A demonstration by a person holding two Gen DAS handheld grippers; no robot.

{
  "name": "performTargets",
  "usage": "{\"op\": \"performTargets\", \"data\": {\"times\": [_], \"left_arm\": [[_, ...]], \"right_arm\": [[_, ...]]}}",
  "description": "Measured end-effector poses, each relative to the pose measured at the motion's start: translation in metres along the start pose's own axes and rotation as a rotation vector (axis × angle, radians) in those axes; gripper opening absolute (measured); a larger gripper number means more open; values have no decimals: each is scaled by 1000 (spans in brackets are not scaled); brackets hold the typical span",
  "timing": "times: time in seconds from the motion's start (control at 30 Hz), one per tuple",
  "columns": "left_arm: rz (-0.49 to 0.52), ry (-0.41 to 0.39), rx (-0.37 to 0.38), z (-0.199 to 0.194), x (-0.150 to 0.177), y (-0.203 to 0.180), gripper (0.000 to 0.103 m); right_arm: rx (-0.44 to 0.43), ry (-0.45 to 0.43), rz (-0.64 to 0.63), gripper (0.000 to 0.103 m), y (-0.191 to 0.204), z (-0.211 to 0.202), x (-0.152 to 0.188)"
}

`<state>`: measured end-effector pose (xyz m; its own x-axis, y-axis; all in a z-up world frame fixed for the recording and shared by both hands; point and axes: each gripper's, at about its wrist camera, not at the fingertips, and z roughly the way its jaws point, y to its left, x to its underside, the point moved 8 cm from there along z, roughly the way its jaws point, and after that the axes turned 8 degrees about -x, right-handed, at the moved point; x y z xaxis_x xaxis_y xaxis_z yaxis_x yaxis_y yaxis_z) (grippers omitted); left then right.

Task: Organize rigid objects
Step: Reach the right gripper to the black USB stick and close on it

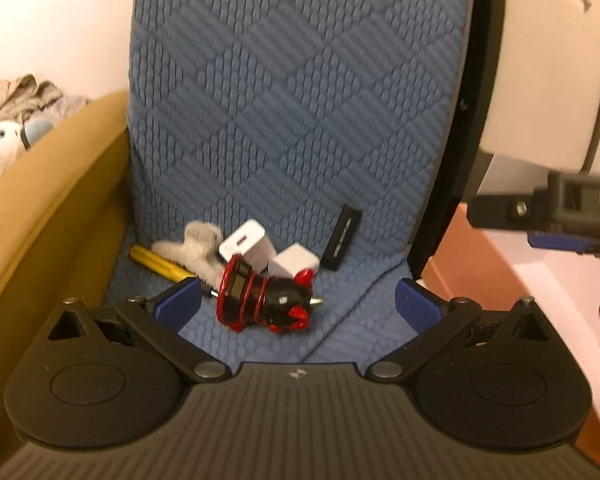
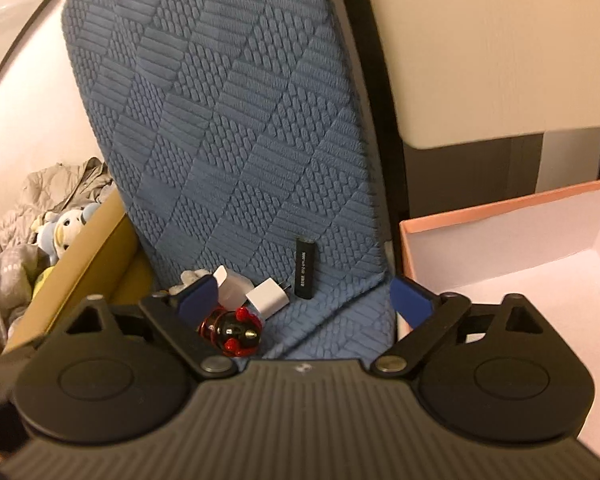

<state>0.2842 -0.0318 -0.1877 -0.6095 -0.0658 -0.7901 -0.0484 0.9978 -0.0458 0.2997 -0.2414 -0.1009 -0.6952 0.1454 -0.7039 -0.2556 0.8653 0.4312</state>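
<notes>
With both claws wide and empty, we centre the left claw (image 1: 298, 300) on the red-and-black toy (image 1: 266, 298) before closing.

Both wrist cameras looked steeply down, close over the blue quilted fabric seat cushion (image 1: 292, 100) (image 2: 228, 120); the right view sat further right.

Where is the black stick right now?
In both views the black stick leans against the blue chair back, right of the white chargers, nearest the pink box.
</notes>
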Motion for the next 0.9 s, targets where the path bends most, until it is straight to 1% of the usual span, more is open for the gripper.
{"op": "performTargets", "data": {"times": [0.07, 0.1, 0.23, 0.4, 0.53, 0.6, 0.67, 0.73, 0.77, 0.8, 0.83, 0.9], "left_arm": [[12, 0, 4, 9, 6, 1, 103], [21, -1, 0, 13, 9, 2, 103], [78, 6, -7, 29, 17, 0, 103], [82, 4, -3, 44, 16, 1, 103], [131, -11, -14, 54, 16, -1, 103], [157, -16, -12, 58, 18, -3, 100], [190, -26, -5, 62, 19, -6, 99], [211, -45, -7, 65, 19, -8, 98], [231, -47, -14, 67, 19, -9, 95], [252, -50, -19, 69, 20, -10, 94], [265, -49, -22, 71, 21, -11, 93], [256, -33, -31, 77, 23, -9, 93]], "right_arm": [[-3, 12, -2, 85, 3, 12, 1], [-3, 20, -8, 78, 5, 19, 2], [-17, 48, -28, 75, 11, 41, 8], [-73, 80, -54, 75, 16, 73, 12], [-55, 111, -76, 75, 9, 103, 11], [-66, 126, -73, 75, 5, 116, 10], [-75, 149, -64, 75, 1, 131, 10], [-37, 166, -81, 74, -5, 144, 12], [-16, 180, -81, 72, -9, 151, 14], [-6, 192, -75, 68, -13, 157, 15], [-10, 203, -61, 66, -17, 163, 16], [-21, 223, -25, 62, -23, 172, 18]]}}
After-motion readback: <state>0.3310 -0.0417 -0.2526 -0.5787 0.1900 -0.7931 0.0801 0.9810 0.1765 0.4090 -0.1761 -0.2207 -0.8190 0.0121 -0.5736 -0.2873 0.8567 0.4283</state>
